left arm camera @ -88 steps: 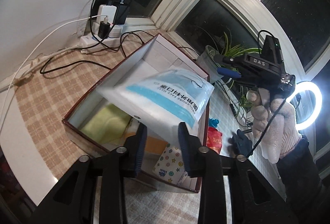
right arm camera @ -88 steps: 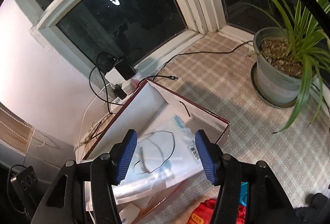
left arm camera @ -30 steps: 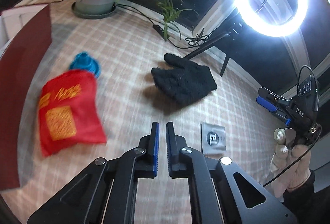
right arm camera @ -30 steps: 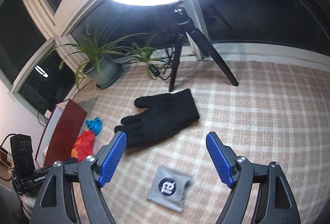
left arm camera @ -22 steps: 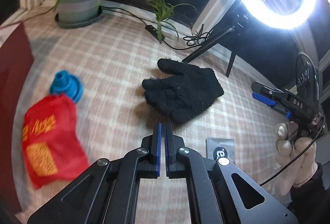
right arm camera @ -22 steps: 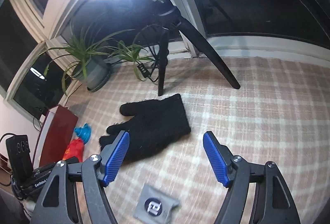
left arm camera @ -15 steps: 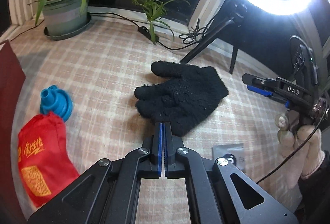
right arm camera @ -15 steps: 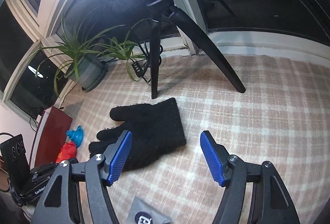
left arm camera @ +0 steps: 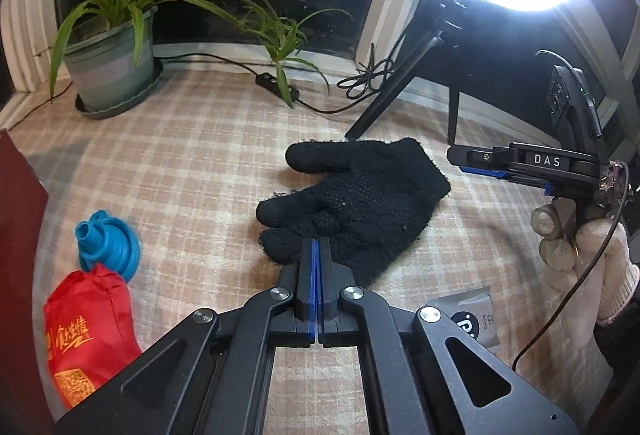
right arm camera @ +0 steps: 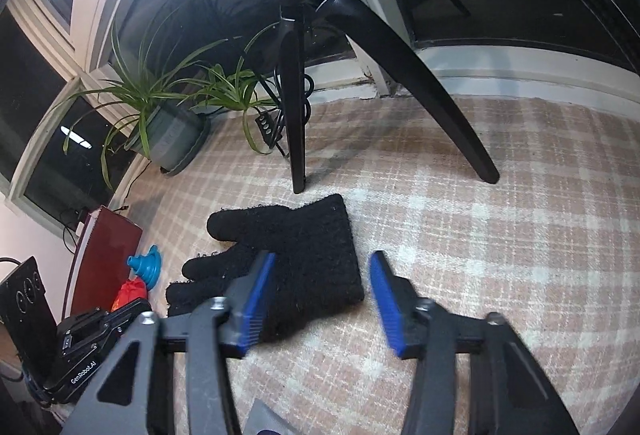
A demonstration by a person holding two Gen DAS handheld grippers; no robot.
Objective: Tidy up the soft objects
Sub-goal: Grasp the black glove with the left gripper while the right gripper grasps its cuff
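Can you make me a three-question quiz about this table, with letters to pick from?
1. Where is the blue funnel?
A. beside the red bag
B. on the glove
C. in the plant pot

2. What colour is the glove?
A. white
B. black
C. red

3. How are the jaws of the left hand-held gripper?
A. wide open
B. shut together
C. clamped on the funnel

Answers:
1 A, the funnel lies right by the bag's top.
2 B, the knitted glove is black all over.
3 B, its blue pads meet with no gap, tips at the glove's edge.
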